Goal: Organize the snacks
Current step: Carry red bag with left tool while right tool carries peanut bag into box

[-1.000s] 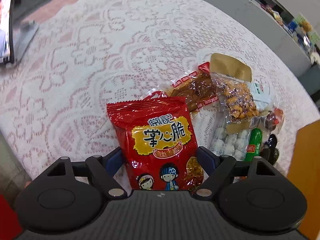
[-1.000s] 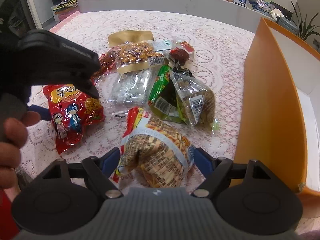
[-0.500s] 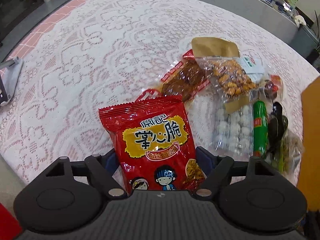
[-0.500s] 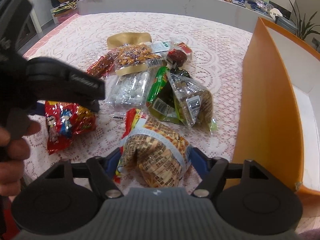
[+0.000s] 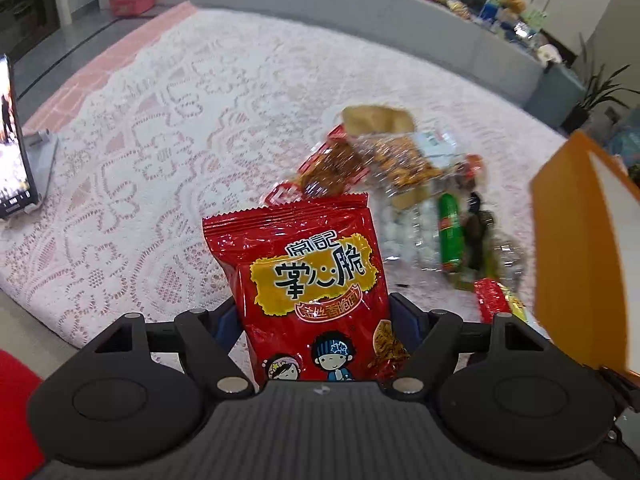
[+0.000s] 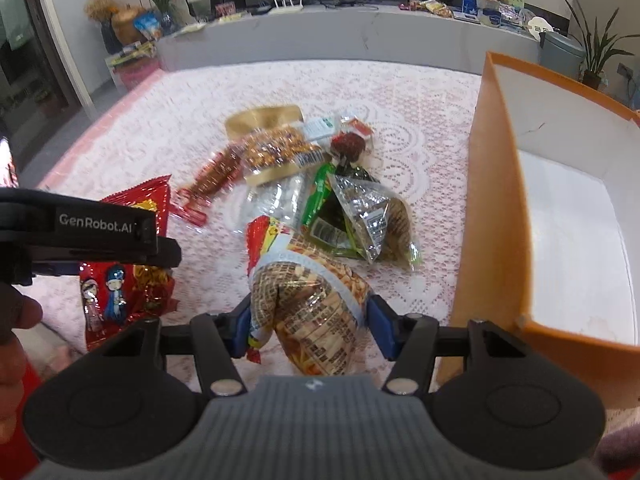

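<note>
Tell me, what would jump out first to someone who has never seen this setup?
Probably the bright red snack bag with cartoon children, gripped between the left gripper fingers. Next, the peanut bag squeezed in the right gripper, right beside the tall orange box with its white inside. Behind them, a jumble of snacks lies on the lace tablecloth.

On the front of the red snack bag (image 5: pixel 308 280), large black characters "掌心脆" are printed on a yellow panel, with smaller characters "常記" above them. Below, a red band carries smaller orange characters that cannot be made out with certainty. "GenRobot.AI" is printed in pale letters on the black side of the left gripper (image 6: pixel 96 225) as seen from the right wrist view. Barcodes are seen on a clear packet (image 6: pixel 372 220) and on the nut pouch (image 6: pixel 276 152), but their digits are too small to be read.
</note>
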Demonstrator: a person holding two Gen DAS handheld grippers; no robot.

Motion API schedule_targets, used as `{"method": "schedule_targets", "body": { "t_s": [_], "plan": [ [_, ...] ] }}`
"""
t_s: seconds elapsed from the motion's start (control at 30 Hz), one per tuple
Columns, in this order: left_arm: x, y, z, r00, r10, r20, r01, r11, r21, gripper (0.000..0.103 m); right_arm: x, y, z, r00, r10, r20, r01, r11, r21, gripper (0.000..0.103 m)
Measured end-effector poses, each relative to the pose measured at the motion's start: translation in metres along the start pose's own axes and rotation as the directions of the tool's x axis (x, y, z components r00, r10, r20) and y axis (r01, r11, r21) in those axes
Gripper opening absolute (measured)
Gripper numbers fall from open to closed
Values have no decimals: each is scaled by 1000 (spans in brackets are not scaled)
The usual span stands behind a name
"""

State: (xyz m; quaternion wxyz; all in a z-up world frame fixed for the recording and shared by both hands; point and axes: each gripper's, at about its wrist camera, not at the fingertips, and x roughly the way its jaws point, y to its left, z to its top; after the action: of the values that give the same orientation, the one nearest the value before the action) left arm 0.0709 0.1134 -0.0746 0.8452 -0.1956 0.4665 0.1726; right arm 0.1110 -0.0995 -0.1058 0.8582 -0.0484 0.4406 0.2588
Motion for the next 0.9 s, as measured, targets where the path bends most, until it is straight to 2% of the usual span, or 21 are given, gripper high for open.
{"method": "schedule_targets", "body": {
  "t_s": [0.3,0.5,0.6,0.9],
  "plan": [
    [-45,-15,-4,994,-97,56,92,993,75,86,-51,-4,7,993,29,116,-31,999,16,56],
    [-72,-31,-4,980,-173,104,157,977,143,85,-89,-23,18,983,34,179,-41,999,34,55],
    [-82,-49,-3,967,-227,119,199,957,211,85,-104,-43,26,981,32,190,-44,997,61,55],
    [-91,-121,1,926,-365,100,292,856,426,86,-132,-110,46,985,-45,164,18,986,167,55]
  ]
}}
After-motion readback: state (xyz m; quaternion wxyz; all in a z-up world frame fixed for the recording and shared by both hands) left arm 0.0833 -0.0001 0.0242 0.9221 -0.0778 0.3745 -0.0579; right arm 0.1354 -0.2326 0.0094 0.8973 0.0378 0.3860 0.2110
